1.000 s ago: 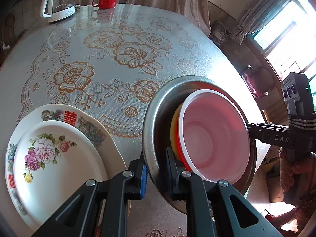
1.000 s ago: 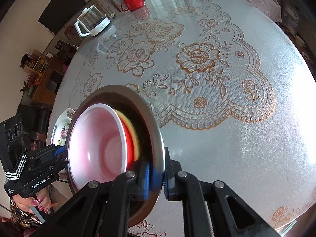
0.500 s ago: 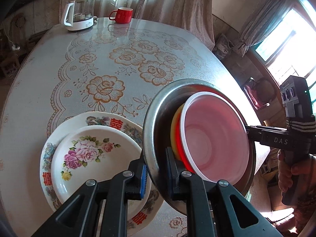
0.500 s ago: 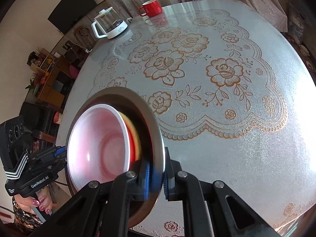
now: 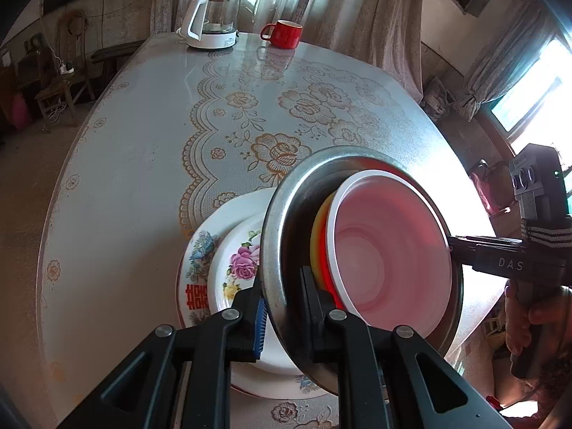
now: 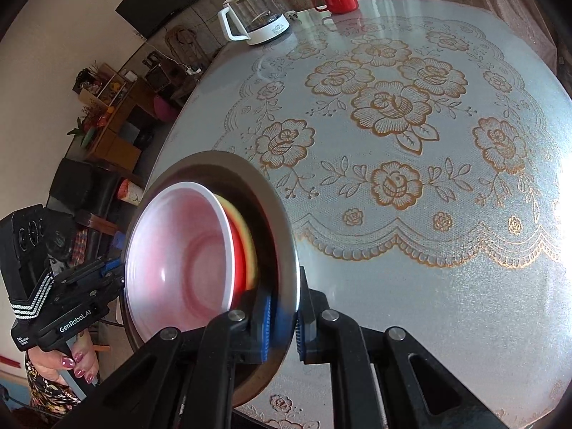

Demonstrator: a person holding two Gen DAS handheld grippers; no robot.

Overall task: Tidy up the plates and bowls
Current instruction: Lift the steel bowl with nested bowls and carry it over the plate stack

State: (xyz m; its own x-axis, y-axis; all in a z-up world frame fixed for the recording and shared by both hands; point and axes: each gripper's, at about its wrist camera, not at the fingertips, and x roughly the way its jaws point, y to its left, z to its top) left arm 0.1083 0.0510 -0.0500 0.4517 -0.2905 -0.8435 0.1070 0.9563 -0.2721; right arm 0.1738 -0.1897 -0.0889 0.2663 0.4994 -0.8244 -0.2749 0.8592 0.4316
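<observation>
Both grippers hold a steel bowl (image 5: 286, 214) by opposite sides of its rim, above the table. Nested inside it are a yellow bowl (image 5: 316, 236), a red bowl (image 5: 323, 268) and a white bowl with a pink inside (image 5: 389, 250). My left gripper (image 5: 282, 307) is shut on the near rim. My right gripper (image 6: 282, 318) is shut on the steel bowl (image 6: 279, 221) at its other side. Under the bowls, two stacked flowered plates, a larger one (image 5: 196, 271) and a smaller one (image 5: 236, 261), lie on the table, partly hidden by the steel bowl.
A glass kettle (image 5: 214, 18) and a red mug (image 5: 284, 34) stand at the table's far end. The round table (image 6: 447, 286) has a flowered cover. Cabinets and chairs stand beyond the left edge.
Both grippers have carried the bowl stack leftward, so it now hangs over the stacked plates and hides their right part. Both grips are unchanged.
</observation>
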